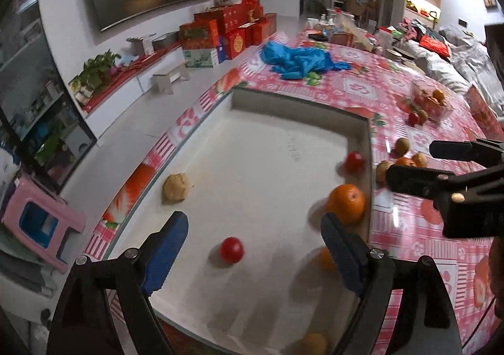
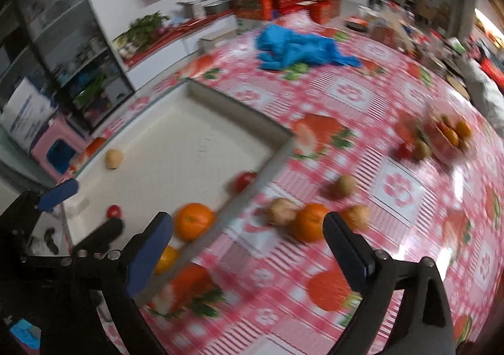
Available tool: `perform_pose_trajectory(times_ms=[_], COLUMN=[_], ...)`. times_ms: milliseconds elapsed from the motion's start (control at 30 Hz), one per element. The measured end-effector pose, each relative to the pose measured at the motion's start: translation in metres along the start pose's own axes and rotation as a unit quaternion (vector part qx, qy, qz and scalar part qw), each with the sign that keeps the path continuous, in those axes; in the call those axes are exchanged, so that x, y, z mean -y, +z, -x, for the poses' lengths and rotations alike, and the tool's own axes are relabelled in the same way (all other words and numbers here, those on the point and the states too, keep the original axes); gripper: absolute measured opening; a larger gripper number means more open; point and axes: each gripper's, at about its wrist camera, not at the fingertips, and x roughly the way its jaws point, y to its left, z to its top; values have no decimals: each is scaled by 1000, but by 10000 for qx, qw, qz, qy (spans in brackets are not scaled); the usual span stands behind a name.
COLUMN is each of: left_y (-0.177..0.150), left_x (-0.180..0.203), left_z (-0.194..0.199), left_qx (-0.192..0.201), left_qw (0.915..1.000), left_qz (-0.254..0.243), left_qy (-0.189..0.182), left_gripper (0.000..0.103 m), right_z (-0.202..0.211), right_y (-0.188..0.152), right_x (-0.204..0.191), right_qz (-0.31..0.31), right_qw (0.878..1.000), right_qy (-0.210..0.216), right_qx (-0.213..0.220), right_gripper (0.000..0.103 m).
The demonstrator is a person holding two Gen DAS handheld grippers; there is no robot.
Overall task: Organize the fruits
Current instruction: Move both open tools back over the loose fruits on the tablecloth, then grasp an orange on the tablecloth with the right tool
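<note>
A white tray (image 1: 267, 109) lies on the table and holds a big orange (image 1: 346, 203), two red fruits (image 1: 231, 249) (image 1: 355, 162), a tan fruit (image 1: 174, 188) and a small orange (image 1: 326, 259). My left gripper (image 1: 253, 222) hangs open over the tray, nothing between its fingers. My right gripper (image 2: 247, 219) is open above the tablecloth just right of the tray wall (image 2: 239, 109), empty. Ahead of it lie loose fruits: an orange (image 2: 310, 221), two tan ones (image 2: 282, 211) (image 2: 357, 214) and a brownish one (image 2: 343, 186). The right wrist view is blurred.
A clear box of fruit (image 2: 447, 131) stands further right, with a red and a brownish fruit beside it. A crumpled blue cloth (image 1: 299, 60) lies at the far end of the pink chequered tablecloth (image 1: 409, 229). The table's left edge drops to the floor, where a pink stool (image 1: 41, 222) stands.
</note>
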Motion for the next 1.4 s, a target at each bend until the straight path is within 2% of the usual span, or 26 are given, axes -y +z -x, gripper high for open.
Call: perform_pose_trajectory(times_ms=[200, 400, 667, 867, 1033, 1333, 1400], left_y=[7, 6, -2, -4, -5, -13, -13], left_x=[31, 60, 81, 80, 77, 78, 78], left_z=[7, 11, 6, 1, -2, -5, -3], left_qx=[38, -6, -155, -251, -277, -382, -368], left_qw=[9994, 9976, 9956, 9957, 9960, 9948, 9948], left_qz=[-237, -501, -678, -642, -540, -553, -575], left_qy=[-238, -469, -633, -623, -658, -771, -755], left_gripper=[87, 87, 87, 87, 87, 87, 87], right_z=[1, -12, -27, -35, -34, -49, -51], right_y=[-16, -33, -40, -37, -43, -28, -25], right_x=[50, 80, 82, 79, 72, 56, 52], right_qz=[-518, -750, -624, -572, -530, -387, -332], right_qw=[9980, 9957, 9960, 9958, 9966, 9982, 9987], right_qy=[-358, -477, -554, -655, -567, -447, -394], right_qx=[-45, -253, -334, -276, -274, -101, -51], right_gripper=[97, 97, 97, 96, 70, 70, 65])
